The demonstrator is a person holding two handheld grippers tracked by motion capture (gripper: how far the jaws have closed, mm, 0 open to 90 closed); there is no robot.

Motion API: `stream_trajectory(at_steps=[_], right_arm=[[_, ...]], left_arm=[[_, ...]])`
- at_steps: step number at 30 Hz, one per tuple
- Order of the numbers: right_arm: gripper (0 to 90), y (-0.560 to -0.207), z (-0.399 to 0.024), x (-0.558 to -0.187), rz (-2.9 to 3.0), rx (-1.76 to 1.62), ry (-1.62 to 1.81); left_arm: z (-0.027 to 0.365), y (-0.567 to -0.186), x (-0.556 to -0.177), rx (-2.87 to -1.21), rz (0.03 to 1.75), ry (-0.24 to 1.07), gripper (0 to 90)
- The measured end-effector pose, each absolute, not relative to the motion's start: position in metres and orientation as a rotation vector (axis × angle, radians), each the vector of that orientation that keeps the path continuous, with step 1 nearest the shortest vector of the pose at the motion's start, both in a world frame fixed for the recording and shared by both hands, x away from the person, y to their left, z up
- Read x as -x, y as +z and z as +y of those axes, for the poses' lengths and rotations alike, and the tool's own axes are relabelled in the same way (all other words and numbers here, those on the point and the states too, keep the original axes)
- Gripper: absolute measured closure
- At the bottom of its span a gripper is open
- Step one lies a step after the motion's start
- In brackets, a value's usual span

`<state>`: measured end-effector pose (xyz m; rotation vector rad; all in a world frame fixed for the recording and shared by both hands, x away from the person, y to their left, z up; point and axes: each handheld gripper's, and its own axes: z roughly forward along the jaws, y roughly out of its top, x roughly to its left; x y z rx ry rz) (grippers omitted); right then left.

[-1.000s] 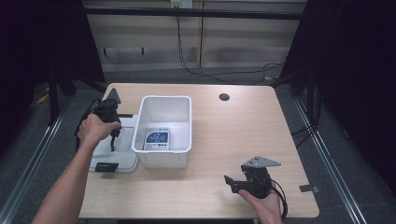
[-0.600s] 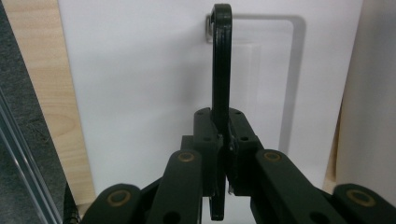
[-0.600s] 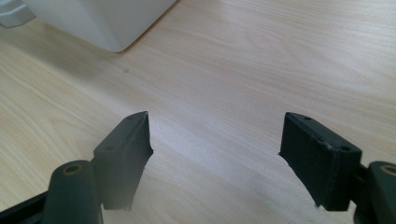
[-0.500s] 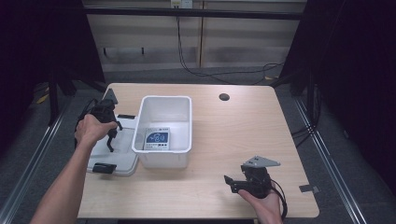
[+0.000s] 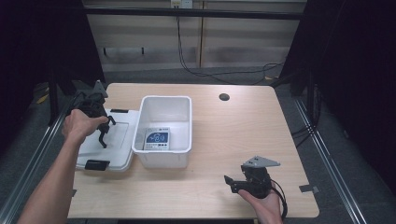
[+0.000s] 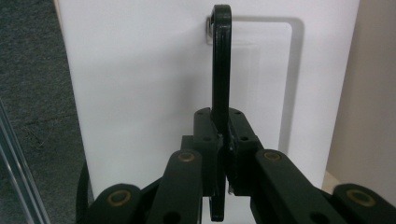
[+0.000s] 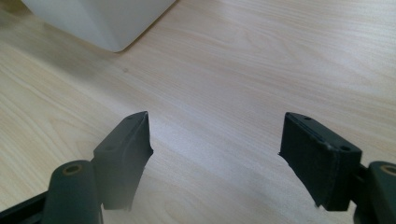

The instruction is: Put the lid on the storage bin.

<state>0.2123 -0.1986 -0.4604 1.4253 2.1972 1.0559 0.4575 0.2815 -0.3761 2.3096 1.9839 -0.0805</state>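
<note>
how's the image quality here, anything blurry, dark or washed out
High view: table well lit, surroundings nearly black. Left gripper view: white lid bright and washed out, handle sharp. Right gripper view: wood grain sharp, near jaws slightly soft.

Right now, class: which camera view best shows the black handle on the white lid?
The left gripper view: the black handle stands close up, pinched between the left gripper's jaws against the white lid. The high view shows it small under the hand. The right gripper view gives table.
</note>
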Motion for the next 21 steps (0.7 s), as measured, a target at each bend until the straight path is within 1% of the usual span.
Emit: stream_trajectory(at_steps=[12, 21], right_arm=[[24.0, -0.461, -0.198, -0.213, 2.196, -1.426, 1.053], [24.0, -0.461, -0.199, -0.212, 2.195, -1.427, 1.053]], left_arm=[[0.292, -0.363, -0.454, -2.288, 1.997, -0.083, 84.8], [0.292, -0.344, -0.452, -2.307, 1.955, -0.066, 84.8]])
